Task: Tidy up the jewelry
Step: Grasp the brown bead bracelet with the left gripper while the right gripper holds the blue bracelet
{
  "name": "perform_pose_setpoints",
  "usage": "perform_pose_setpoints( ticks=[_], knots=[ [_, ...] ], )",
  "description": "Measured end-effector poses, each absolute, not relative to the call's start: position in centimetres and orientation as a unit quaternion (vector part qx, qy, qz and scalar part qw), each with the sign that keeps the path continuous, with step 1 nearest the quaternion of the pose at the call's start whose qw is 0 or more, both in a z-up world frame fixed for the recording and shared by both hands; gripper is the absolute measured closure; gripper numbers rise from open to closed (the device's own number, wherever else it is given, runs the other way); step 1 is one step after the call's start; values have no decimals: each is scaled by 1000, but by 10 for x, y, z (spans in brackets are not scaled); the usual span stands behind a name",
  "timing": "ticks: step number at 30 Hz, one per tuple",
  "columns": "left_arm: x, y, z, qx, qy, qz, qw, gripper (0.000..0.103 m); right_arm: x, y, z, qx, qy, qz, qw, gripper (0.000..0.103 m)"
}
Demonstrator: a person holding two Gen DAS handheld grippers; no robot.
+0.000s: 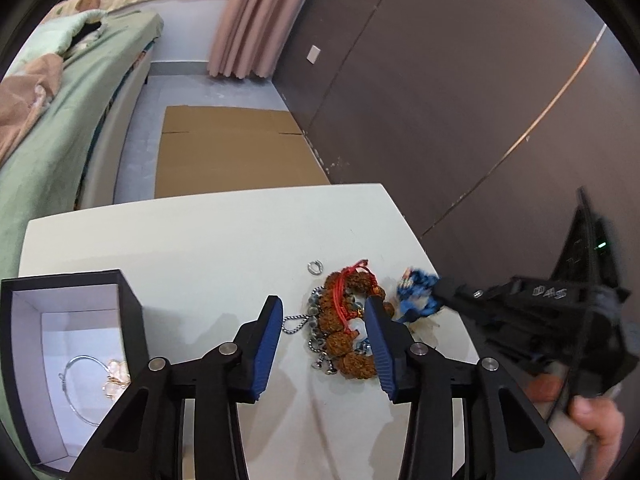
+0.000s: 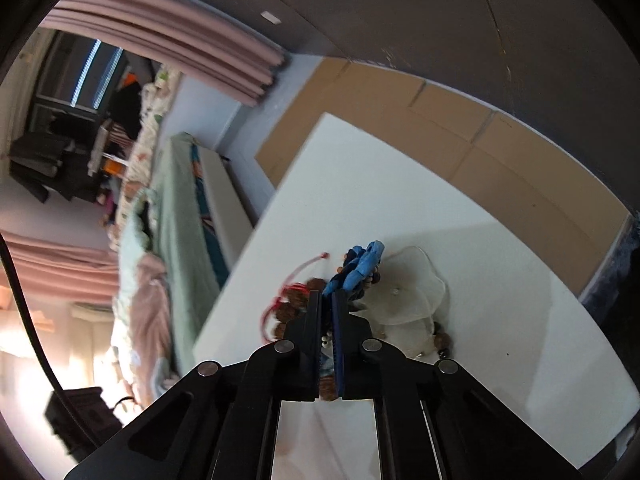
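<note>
A pile of jewelry lies on the white table [image 1: 200, 240]: a brown bead bracelet [image 1: 344, 340] with red cord, a silver chain [image 1: 294, 324] and a small silver ring [image 1: 315, 267]. My left gripper [image 1: 324, 344] is open above the pile, its fingers either side of the brown beads. My right gripper [image 2: 326, 300] is shut on a blue beaded piece [image 2: 358, 266], which also shows in the left wrist view [image 1: 416, 294]. A black box [image 1: 60, 344] with a white inside at the left holds a silver bangle [image 1: 74, 384] and a pink-gold piece [image 1: 118, 376].
A translucent white petal-shaped piece [image 2: 408, 292] lies under the blue one. Flat cardboard [image 1: 236, 148] lies on the floor beyond the table. A bed with green cover [image 1: 60, 120] stands at the left, a dark wall [image 1: 440, 100] at the right.
</note>
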State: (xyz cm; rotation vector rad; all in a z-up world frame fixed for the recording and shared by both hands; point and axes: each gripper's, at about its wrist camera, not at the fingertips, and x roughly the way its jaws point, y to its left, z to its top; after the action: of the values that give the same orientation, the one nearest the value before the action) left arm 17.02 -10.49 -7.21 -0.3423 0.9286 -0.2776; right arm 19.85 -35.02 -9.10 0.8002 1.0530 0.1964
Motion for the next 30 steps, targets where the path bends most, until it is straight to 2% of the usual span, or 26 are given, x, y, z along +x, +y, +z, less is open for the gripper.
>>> perform_pose_setpoints(
  ticks=[5, 18, 20, 22, 30],
  knots=[
    [173, -123, -87, -143, 460, -136, 866, 65, 191, -353, -75, 374, 464, 106, 796, 97],
    [178, -146, -123, -133, 493, -126, 851, 66, 192, -359, -65, 370, 453, 114, 803, 97],
    [177, -146, -122, -138, 488, -128, 852, 75, 191, -358, -66, 368, 455, 117, 803, 97],
    [176, -143, -121, -147, 486, -128, 852, 78, 191, -356, -67, 366, 456, 119, 802, 97],
    [158, -130, -81, -160, 439, -149, 871, 82, 188, -347, -62, 355, 451, 131, 808, 97]
  ],
)
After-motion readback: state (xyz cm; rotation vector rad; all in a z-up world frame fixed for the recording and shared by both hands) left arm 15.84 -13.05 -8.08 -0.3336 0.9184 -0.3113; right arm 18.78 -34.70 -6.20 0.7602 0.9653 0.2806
